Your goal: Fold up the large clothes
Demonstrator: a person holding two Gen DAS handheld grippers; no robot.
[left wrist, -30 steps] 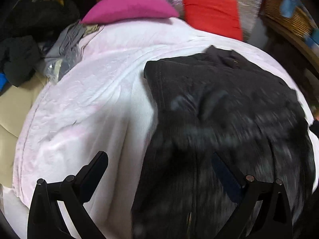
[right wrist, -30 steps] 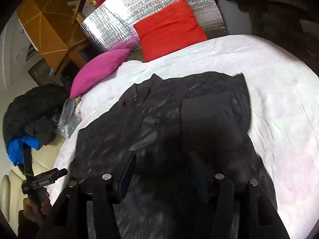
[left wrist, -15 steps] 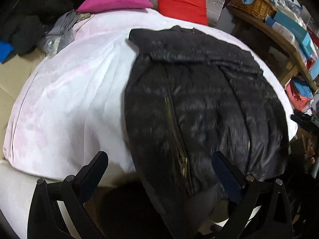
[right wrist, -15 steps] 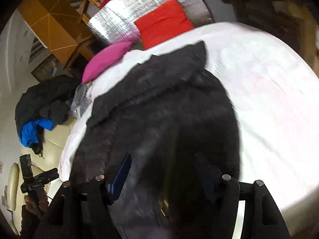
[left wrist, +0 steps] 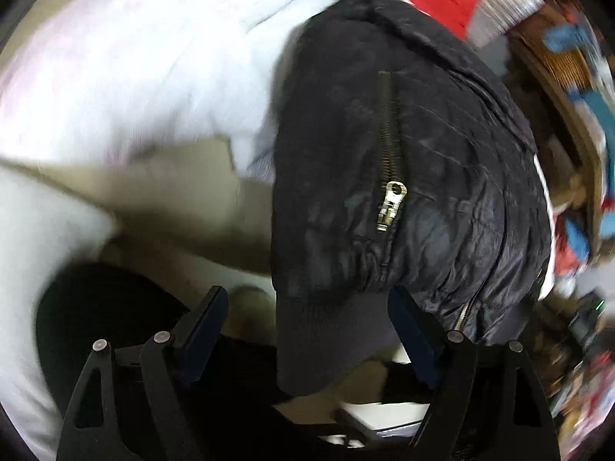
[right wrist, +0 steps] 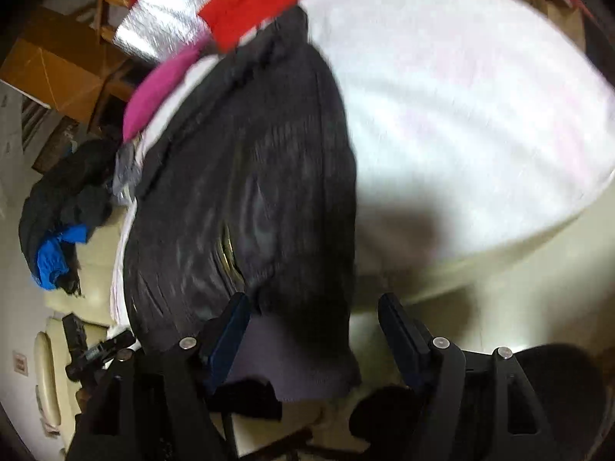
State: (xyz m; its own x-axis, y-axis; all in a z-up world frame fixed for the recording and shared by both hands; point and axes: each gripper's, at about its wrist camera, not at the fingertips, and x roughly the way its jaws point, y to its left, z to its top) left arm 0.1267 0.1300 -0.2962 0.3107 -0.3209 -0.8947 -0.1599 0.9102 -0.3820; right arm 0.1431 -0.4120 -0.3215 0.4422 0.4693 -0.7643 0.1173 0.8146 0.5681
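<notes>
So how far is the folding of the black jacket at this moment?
Done: the black jacket lies spread on the white bed cover, zipper closed, hem hanging over the edge. In hand: the left hand-held gripper and right hand-held gripper are open around the ribbed hem, seemingly not clamped. Left: no fold is visible yet.

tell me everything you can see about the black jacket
The jacket is black, in shiny, creased fabric with stitched lines. A brass zipper runs down it, its pull hanging low. It has a gathered waist and a matte ribbed hem. It lies spread on the white bed cover, collar toward the red cushion, hem hanging over the near edge. The hem sits between the open left tongs and the open right tongs; neither clamps it.
</notes>
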